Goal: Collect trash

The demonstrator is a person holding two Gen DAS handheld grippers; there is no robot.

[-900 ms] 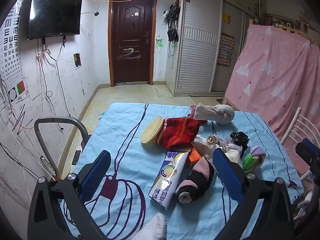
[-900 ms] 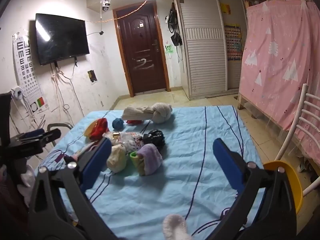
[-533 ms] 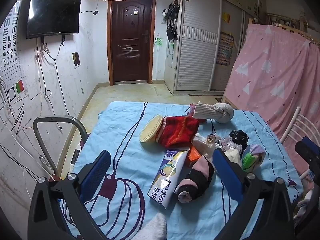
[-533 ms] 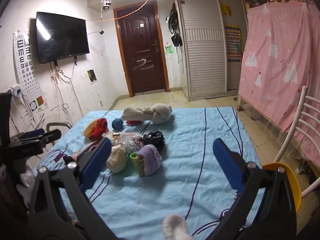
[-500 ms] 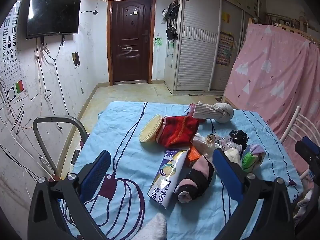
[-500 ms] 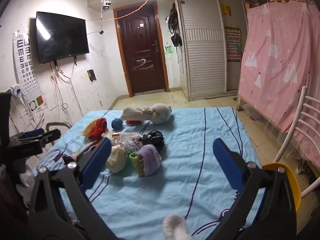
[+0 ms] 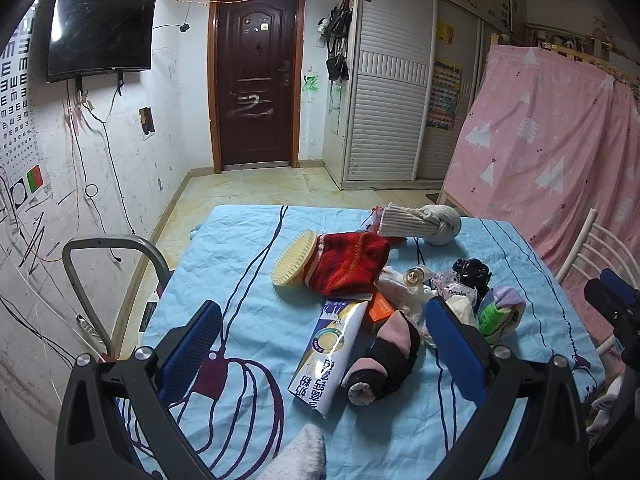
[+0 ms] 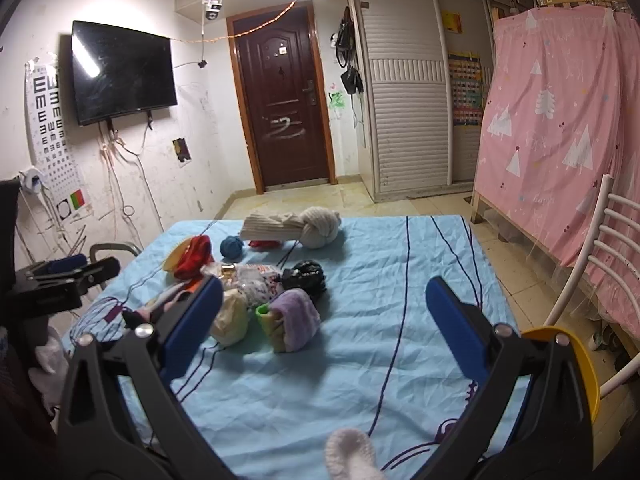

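Nothing's really moved; both hand-held grippers, left point(image 7: 320, 344) and right point(image 8: 324, 320), hang spread wide over the desk point(image 8: 400, 280), whose right half lies bare to its edge.

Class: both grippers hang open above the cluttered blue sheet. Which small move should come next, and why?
Probably lower the left gripper onto the flattened milk carton: its jaws stand wide and empty, and the carton lies between them, looking like trash, unlike the rolled socks beside it.

Both the left gripper point(image 7: 324, 344) and the right gripper point(image 8: 324, 320) have matte black angular frames with triangular cut-outs. Silver round screws sit at the knuckles. The fingers point(image 7: 192, 344) carry long blue textured pads.
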